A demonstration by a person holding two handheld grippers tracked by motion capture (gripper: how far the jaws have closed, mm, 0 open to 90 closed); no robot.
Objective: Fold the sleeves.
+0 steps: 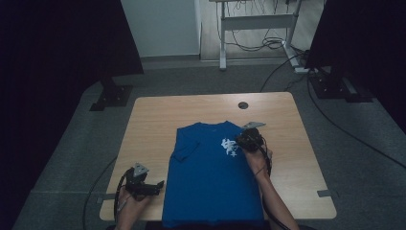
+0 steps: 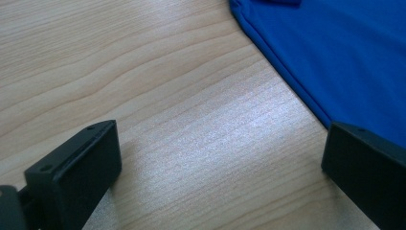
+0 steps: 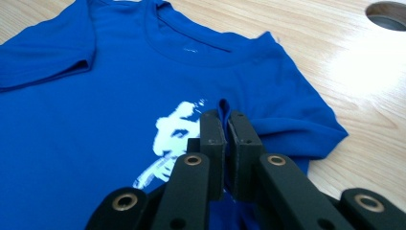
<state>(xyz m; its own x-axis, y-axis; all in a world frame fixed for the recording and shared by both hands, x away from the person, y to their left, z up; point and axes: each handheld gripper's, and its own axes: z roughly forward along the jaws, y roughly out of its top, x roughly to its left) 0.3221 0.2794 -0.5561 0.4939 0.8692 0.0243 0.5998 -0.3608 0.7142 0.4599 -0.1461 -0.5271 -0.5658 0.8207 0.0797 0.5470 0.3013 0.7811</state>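
Grey carpet surrounds the wooden table, where a blue shirt lies flat, printed side up. Its long axis runs from the collar at the far side to the hem at the person's edge. The right gripper sits over the chest by the white print, jaws pinched tight on a small ridge of shirt fabric near the right sleeve. The left gripper rests on bare wood just beside the shirt's left edge near the hem, jaws wide apart and empty. Any fold across the shirt would likely carry the pinched fabric leftward, toward the folded-in left sleeve.
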